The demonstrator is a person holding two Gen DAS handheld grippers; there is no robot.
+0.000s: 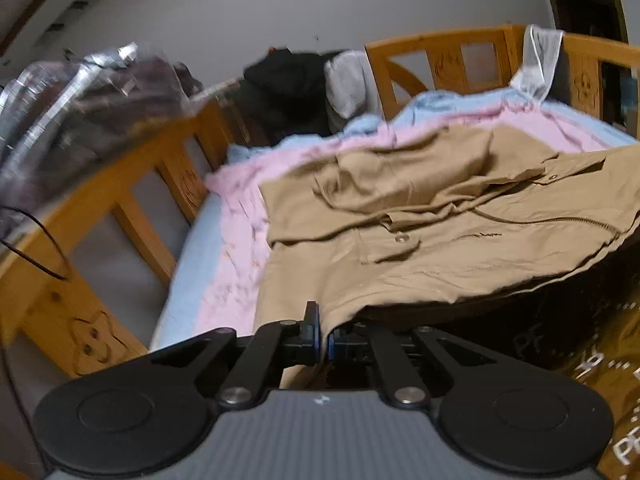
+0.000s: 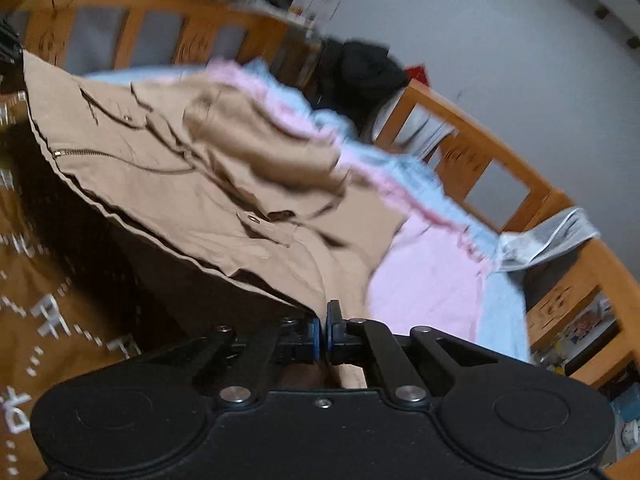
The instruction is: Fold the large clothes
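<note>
My left gripper [image 1: 324, 344] is pinched tight on the near hem of the tan jacket [image 1: 440, 216], the blue-edged pads pressed together with the cloth caught between them. My right gripper [image 2: 323, 334] has clamped down on the same hem further along, its jaws closed with a fold of tan fabric running in between the pads.

The jacket lies spread across the bed, its near edge lifted where I grip it, so a dark shadowed gap shows under the hem in both wrist views. Its zip [image 1: 560, 222] runs along the front, and a flapped pocket with a snap button [image 1: 400, 238] faces up. One sleeve is folded over the chest, rumpled.

Under the jacket lies a pink sheet [image 1: 240, 248], and under that a pale blue sheet [image 1: 192, 272] that shows along the bed's edges. A wooden bed rail [image 1: 132, 220] with slats surrounds the mattress. At the far end a heap of black clothing [image 1: 288, 88] sits against the rail, with something grey [image 1: 348, 80] beside it. A clear plastic bag [image 1: 540, 60] hangs over the rail at one corner. A brown blanket with pale printed lettering [image 2: 44, 312] lies on the near side, beneath the raised hem. Both views are blurred.
</note>
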